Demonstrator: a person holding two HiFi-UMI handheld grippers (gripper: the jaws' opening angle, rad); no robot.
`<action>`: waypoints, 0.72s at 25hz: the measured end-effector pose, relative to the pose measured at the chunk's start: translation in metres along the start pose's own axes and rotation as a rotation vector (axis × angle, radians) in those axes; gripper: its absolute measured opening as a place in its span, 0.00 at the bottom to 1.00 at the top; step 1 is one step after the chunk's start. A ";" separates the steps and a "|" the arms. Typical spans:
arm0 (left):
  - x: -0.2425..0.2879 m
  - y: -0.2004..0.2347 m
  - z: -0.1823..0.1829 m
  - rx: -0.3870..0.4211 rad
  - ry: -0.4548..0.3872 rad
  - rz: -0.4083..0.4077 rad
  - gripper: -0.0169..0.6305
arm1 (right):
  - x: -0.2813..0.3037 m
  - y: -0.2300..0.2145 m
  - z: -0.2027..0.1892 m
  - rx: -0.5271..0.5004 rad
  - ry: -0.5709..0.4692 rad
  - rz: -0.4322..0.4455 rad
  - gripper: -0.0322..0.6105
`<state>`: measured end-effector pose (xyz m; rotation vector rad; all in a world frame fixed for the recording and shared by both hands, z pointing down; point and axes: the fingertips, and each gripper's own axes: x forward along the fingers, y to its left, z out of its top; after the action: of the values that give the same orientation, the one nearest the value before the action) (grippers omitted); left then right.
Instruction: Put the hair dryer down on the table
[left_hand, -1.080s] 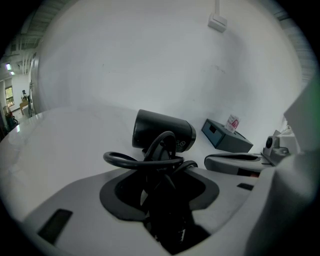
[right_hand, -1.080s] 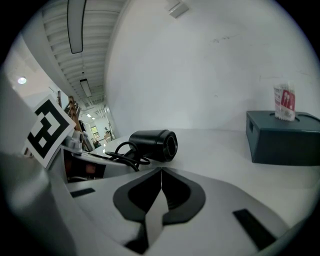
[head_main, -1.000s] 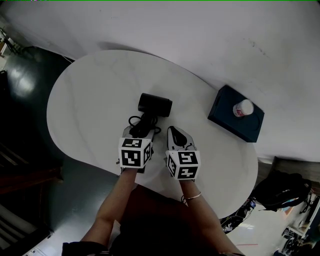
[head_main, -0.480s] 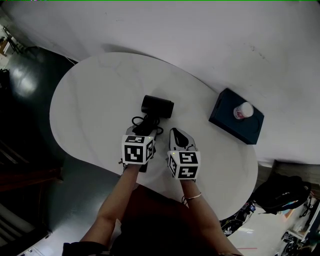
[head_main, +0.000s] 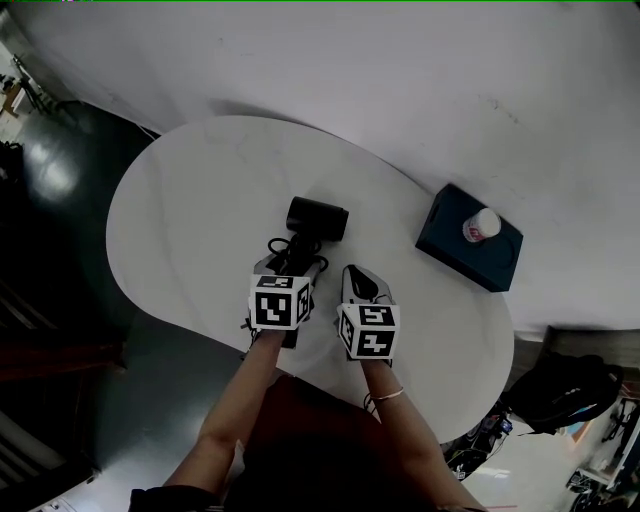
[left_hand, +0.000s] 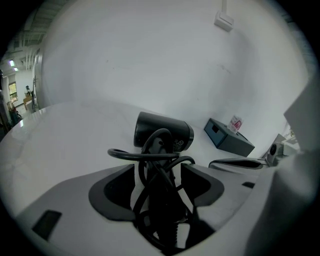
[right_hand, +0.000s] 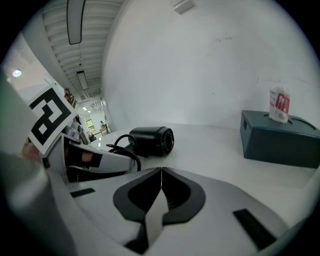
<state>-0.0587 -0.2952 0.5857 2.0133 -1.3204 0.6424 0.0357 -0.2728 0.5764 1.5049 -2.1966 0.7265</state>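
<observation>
Left gripper (left_hand: 160, 169): jaws spread wide and have just been opening. The hair dryer's handle stands between them, with a pale gap showing on either side, so the pads are not pressing on it.
Hair dryer (head_main: 316, 219): black. The barrel lies on its side on the table (head_main: 200, 210), just beyond the left jaw tips. The handle runs back from it into the gap between those jaws.
Cord (left_hand: 145, 156): black, looped loosely round the handle. One loop lies across the front of the left jaws.
Right gripper (right_hand: 161, 172): jaws pressed together with nothing between them. It sits just beside the left gripper, on that gripper's right, tips pointing over the tabletop.
Dryer from the right gripper: ahead and to the left, near but apart, with the barrel's open end turned toward the right gripper view.
Dark blue box (head_main: 470, 250): on the table, ahead and well to the right of the right gripper, apart from both grippers. A rectangular recess shows in one side, and I cannot tell what is inside.
Small white container (head_main: 482, 224): stands upright on top of the box and carries red print. Its contents are too small to make out.
</observation>
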 end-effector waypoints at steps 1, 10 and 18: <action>-0.002 0.000 -0.001 -0.003 -0.002 -0.001 0.44 | -0.002 -0.001 -0.002 0.002 0.005 -0.003 0.07; -0.040 0.003 -0.011 -0.028 -0.060 -0.007 0.45 | -0.018 0.017 -0.007 -0.010 0.001 -0.004 0.07; -0.076 0.000 -0.023 -0.060 -0.130 -0.026 0.45 | -0.047 0.033 -0.016 -0.016 -0.021 -0.015 0.07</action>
<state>-0.0884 -0.2318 0.5483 2.0492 -1.3691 0.4613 0.0216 -0.2190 0.5553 1.5257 -2.1990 0.6896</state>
